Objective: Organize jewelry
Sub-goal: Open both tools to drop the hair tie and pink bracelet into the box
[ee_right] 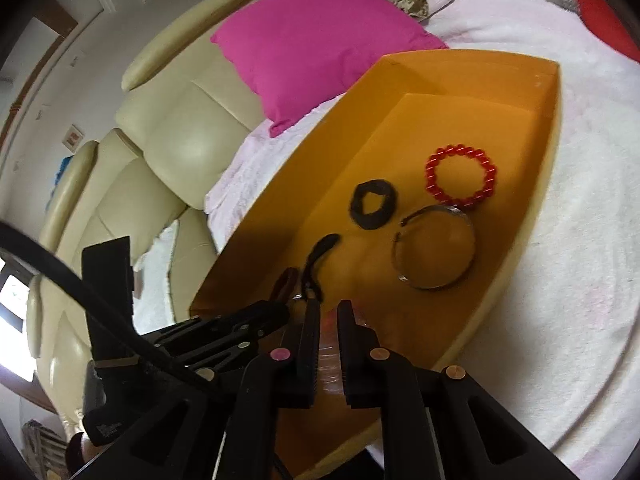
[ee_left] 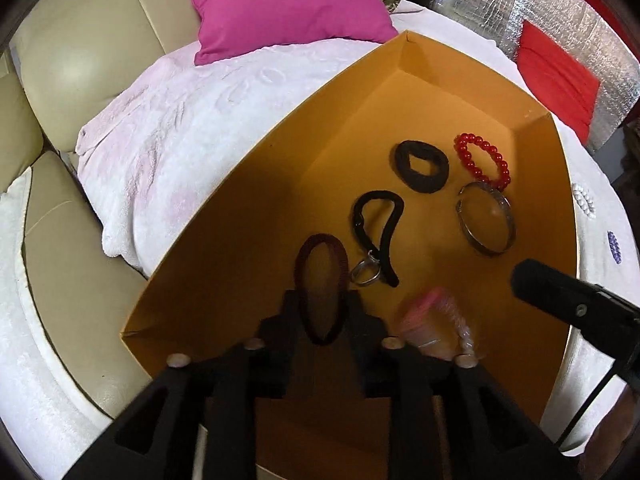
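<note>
Left tongs [ee_left: 320, 308] sit released around a dark red hair tie [ee_left: 321, 288] in the orange box [ee_left: 240, 184]; right tongs [ee_right: 329, 320] clenched on a pinkish clear thing [ee_right: 330, 346].

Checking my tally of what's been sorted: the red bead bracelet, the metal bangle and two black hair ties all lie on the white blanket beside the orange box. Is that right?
Not quite. The red bead bracelet, metal bangle and both black hair ties lie inside the orange box, on its floor, not on the white blanket beside it. The right wrist view shows this clearly.
</note>
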Available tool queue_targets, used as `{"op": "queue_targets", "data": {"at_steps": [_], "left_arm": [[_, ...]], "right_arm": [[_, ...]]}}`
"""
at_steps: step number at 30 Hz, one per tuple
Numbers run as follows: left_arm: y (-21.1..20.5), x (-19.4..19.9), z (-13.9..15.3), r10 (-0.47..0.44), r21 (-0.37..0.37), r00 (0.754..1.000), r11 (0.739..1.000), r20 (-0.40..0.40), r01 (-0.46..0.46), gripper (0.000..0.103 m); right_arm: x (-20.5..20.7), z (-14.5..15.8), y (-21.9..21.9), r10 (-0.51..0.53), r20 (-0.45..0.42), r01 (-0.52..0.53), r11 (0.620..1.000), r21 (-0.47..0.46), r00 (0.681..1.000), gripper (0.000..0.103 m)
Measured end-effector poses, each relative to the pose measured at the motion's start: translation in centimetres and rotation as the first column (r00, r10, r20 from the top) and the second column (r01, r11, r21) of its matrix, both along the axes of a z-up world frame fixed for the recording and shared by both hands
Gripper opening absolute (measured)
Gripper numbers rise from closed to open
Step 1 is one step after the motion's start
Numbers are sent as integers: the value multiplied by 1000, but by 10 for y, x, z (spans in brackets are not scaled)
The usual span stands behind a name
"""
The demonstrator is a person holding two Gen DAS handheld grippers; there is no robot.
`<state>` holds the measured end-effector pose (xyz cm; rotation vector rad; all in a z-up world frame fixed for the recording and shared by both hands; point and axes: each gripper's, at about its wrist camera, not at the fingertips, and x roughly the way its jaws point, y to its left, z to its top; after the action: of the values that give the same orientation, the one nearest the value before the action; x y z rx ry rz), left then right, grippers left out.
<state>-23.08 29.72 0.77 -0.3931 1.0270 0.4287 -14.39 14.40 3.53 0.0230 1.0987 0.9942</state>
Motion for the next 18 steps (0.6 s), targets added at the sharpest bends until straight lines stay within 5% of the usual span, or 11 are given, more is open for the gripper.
{"op": "queue_targets", "data": {"at_steps": [2,3,12,18], "left_arm": [[-2,1,7,14,24,1000,1000,0,-14,56],[-3,0,11,22,37,1000,999,5,-22,58],[-36,11,54,22,159,999,987,41,-28,70],[-77,29,70,-36,210,999,977,20,31,71]], "right_arm": [[3,6,-7,-8,4,8,1000,8,1000,18],[5,10,-13,-21,8,21,1000,22,1000,19],[53,45,-96,-256,-11,254,955,151,967,24],[88,45,-160,-437,-51,440,891,112,898,28]]}}
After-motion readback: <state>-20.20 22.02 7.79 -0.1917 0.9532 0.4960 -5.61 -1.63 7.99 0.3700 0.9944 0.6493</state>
